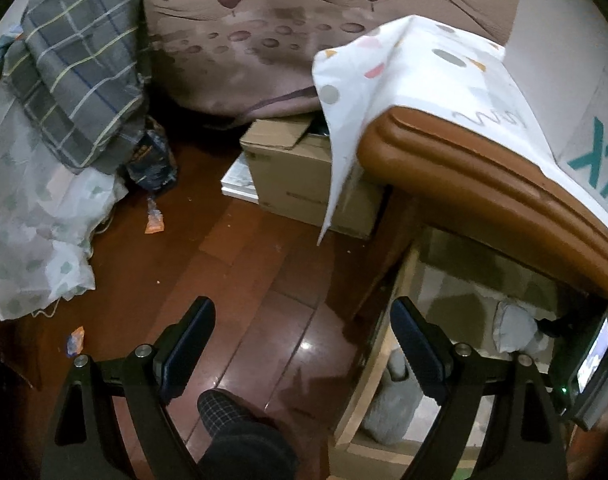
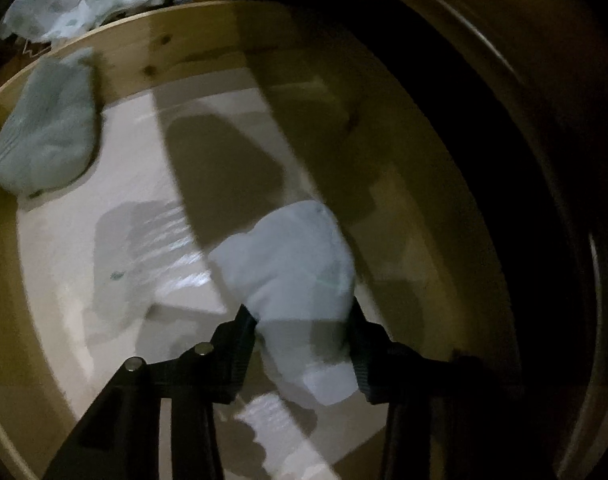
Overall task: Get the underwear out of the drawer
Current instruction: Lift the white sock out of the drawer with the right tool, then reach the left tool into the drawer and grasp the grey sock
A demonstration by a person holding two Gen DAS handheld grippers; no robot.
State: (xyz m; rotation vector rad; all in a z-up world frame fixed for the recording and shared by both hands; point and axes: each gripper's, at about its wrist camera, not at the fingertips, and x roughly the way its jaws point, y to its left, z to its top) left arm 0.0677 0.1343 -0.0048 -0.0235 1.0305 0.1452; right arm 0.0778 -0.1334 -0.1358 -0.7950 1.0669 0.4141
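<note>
The wooden drawer (image 2: 183, 40) stands pulled out, its pale lined bottom partly in shadow. A pale grey-blue bundle of underwear (image 2: 287, 264) lies in the middle of it. My right gripper (image 2: 299, 308) is shut on its near end, one pad pressing each side. Another grey garment (image 2: 43, 132) lies in the far left corner. In the left wrist view my left gripper (image 1: 301, 304) hangs open over the dark wood floor, left of the drawer (image 1: 368, 380), holding nothing. The underwear (image 1: 516, 328) shows there under the cabinet's top edge.
The brown cabinet top (image 1: 464, 168) overhangs the drawer and carries a spotted white cloth (image 1: 404, 64). A cardboard box (image 1: 295, 176) sits on the floor behind. Plaid bedding (image 1: 75, 60) hangs at the left. A person's foot (image 1: 239, 432) is near my left gripper.
</note>
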